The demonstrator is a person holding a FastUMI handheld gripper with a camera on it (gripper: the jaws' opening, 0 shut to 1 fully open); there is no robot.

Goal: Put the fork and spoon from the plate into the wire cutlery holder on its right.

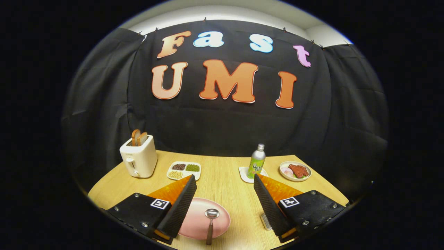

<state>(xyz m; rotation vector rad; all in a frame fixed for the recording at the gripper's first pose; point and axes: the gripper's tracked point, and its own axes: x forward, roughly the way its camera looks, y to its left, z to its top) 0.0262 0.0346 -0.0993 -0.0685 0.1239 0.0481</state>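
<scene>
A pink plate [197, 222] lies on the wooden table, partly behind my left finger. A metal spoon [211, 222] rests on the plate's right side, bowl pointing away from me, handle toward me. No fork can be made out. A small bit of silvery wire [266, 222], perhaps the cutlery holder, peeks out beside my right finger; the rest is hidden. My gripper [224, 181] hovers open above the table, with the plate and spoon between and below the fingers, nothing held.
Farther back stand a white toaster [138, 160] with bread slices, a divided white tray [184, 170] of beans, a green bottle [256, 162] on a white coaster, and a small plate [295, 171] of food at the right.
</scene>
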